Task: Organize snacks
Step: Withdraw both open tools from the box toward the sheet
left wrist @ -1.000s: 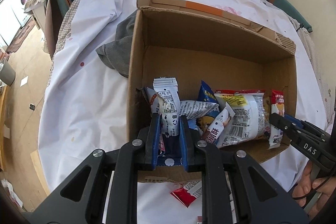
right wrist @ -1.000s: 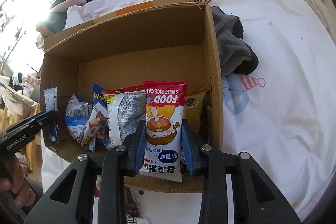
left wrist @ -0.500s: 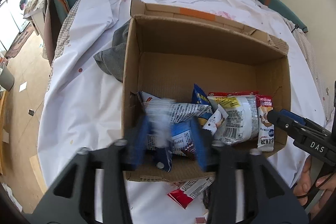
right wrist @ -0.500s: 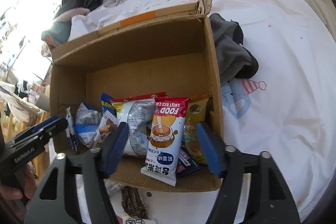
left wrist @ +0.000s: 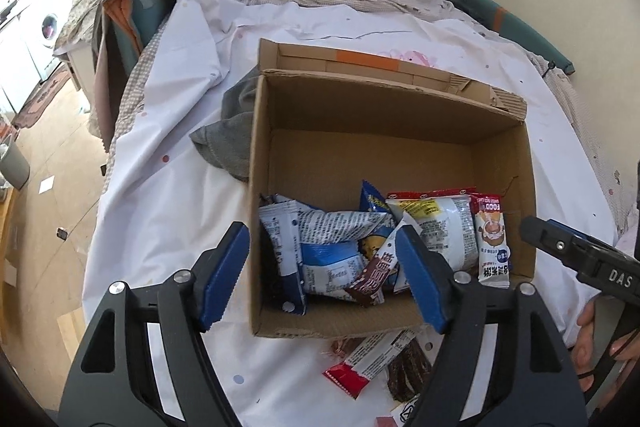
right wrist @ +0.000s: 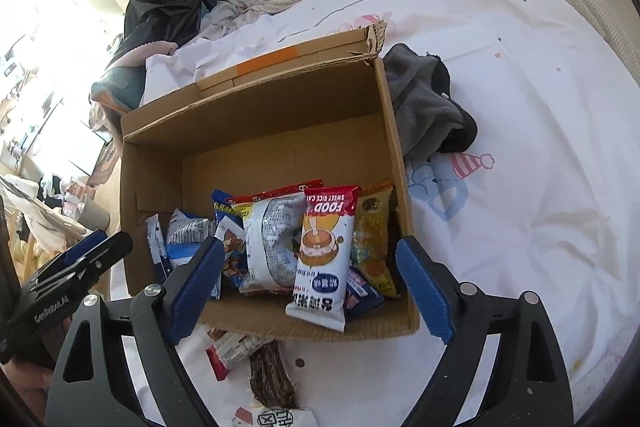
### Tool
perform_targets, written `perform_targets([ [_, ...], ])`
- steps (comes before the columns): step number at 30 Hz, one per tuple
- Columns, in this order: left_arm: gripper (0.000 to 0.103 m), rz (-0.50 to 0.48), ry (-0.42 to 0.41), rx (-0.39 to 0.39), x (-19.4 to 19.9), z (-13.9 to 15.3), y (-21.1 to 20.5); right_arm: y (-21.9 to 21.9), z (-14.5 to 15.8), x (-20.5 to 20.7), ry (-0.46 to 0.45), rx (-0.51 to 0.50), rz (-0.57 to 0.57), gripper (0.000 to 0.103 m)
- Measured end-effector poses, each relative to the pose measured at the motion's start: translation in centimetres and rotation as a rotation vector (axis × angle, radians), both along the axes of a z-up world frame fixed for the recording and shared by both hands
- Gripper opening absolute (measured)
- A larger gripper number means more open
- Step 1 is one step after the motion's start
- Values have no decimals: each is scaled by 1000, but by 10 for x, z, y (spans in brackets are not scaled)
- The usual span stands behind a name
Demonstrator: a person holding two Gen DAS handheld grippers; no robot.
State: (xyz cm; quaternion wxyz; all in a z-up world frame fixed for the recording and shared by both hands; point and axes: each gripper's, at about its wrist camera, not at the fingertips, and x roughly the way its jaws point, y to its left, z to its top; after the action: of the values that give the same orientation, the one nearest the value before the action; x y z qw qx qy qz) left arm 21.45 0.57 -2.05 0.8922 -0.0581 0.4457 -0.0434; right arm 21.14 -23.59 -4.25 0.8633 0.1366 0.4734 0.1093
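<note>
Both the left gripper [left wrist: 322, 273] and the right gripper [right wrist: 310, 285] have just been opening; their jaws stand spread, empty. The snacks [right wrist: 280, 239] lie inside the cardboard box [left wrist: 384, 131], toward 6 o'clock.

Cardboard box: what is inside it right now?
The cardboard box holds a row of snack packets along its near wall, including a sweet rice cake packet. Whatever lies beneath the packets is covered.
</note>
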Motion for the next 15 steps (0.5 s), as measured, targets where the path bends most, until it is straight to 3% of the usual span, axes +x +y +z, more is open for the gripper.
perform_targets([
  [15,72,15,23,29,-25,-2,12,11,-3,-35,20,-38,38,91],
])
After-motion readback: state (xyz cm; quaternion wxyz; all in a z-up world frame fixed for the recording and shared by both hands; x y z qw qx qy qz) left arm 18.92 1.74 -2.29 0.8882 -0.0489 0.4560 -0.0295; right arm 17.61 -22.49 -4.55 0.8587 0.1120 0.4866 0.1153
